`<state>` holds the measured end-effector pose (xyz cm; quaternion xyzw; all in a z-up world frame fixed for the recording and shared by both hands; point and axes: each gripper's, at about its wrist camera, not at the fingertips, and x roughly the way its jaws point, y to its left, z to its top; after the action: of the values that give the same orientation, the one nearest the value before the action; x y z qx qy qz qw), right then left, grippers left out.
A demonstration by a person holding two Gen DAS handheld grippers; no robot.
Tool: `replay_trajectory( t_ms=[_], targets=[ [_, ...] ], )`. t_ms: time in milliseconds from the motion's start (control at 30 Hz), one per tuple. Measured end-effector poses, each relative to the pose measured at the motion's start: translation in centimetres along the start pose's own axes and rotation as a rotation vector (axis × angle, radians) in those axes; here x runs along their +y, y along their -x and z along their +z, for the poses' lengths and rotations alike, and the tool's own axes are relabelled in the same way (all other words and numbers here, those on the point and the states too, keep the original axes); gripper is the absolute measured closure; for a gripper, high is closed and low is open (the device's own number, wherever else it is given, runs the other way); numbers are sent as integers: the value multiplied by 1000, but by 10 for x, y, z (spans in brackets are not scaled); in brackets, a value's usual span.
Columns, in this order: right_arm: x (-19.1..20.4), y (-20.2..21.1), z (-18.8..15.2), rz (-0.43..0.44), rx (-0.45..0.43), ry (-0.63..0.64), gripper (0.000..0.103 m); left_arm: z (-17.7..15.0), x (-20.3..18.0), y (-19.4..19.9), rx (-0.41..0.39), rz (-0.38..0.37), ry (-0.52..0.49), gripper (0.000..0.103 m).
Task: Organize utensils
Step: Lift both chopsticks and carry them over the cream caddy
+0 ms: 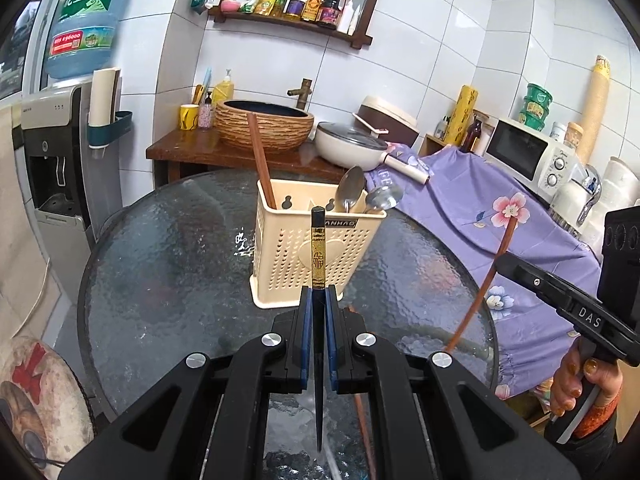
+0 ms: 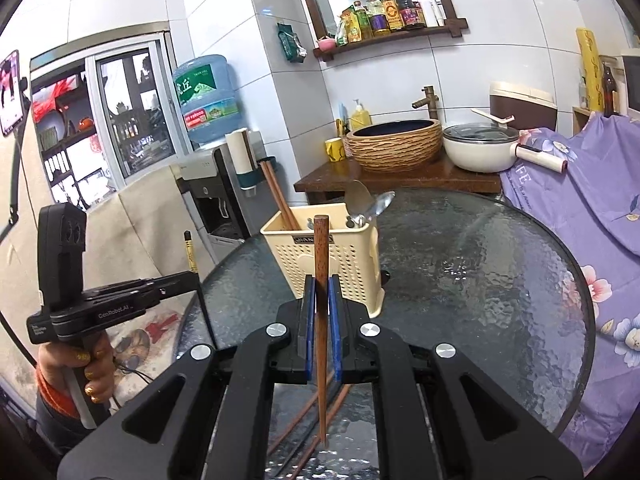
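At the centre of the left wrist view, the left gripper (image 1: 319, 296) is clamped on one black chopstick (image 1: 319, 256) with a gold band; the stick passes between the two blue pads (image 1: 306, 332), its gold-banded end sticking up past the fingertips and its pointed tip hanging below them over the glass table (image 1: 160, 272). Lower centre of the right wrist view, the right gripper (image 2: 322, 284) is closed on one brown wooden chopstick (image 2: 321, 264), gripped the same way between blue pads (image 2: 335, 332), its blunt end above the fingertips, its point below.

Just beyond both grippers stands one cream perforated utensil holder (image 1: 316, 256). Its left compartment holds a pair of brown chopsticks (image 1: 262, 160) leaning left; its right side holds two metal spoons (image 1: 352, 192).

On the table under the right gripper lie two more brown chopsticks (image 2: 304, 412) and one thin dark stick beside them. A hand (image 1: 576, 376) holds the right gripper's handle at the lower right of the left view.
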<state>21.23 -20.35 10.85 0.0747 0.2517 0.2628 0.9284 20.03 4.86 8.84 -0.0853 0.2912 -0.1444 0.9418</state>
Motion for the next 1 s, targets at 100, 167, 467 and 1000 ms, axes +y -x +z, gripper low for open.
replay_trajectory(
  t_ms=[100,167,467,1000],
  targets=[
    [4,-1,5,2,-4,14,96,3,-3,3,-11,3,-10,96],
    [7,-1,9,6,-8,20,96,7,-6,4,-17,4,-19,96],
    [22,-6,38,16,-20,69,96,29,-16,10,-48,-8,-49,96],
    [59,-11,173,-68,-217,184,96,177,-32,20,-241,65,-29,96]
  ],
)
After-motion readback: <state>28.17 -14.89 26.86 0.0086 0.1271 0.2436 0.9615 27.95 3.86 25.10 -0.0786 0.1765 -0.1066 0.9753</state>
